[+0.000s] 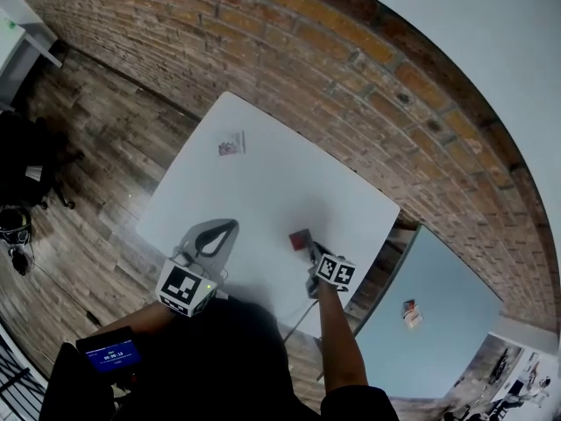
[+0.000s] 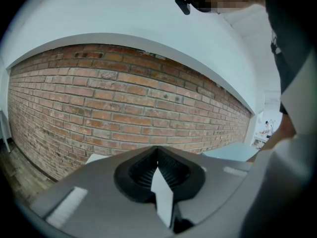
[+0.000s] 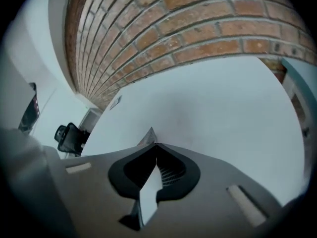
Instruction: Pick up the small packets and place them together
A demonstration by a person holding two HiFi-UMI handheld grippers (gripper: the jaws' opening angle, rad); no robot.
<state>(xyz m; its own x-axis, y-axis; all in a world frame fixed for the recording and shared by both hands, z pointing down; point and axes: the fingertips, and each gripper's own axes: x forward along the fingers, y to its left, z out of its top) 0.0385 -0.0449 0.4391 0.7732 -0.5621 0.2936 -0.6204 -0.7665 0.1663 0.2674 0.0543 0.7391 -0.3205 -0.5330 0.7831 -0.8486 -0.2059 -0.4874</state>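
Note:
A small red packet (image 1: 301, 239) lies near the front right of the white table (image 1: 263, 191). My right gripper (image 1: 308, 246) is at the packet's near edge, jaws shut on it. In the right gripper view one corner of the packet (image 3: 147, 136) pokes out past the closed tips of that gripper (image 3: 155, 144). A second small packet (image 1: 231, 144), pale with red print, lies at the table's far left and shows small in the right gripper view (image 3: 116, 102). My left gripper (image 1: 230, 226) hovers over the table's near edge, shut and empty, and its view (image 2: 157, 165) faces the brick wall.
A brick wall (image 1: 351, 68) runs behind the table. Wood floor (image 1: 96, 139) lies to the left, with a dark office chair (image 3: 69, 138) there. A light blue table (image 1: 447, 340) at the right carries another small packet (image 1: 410, 313).

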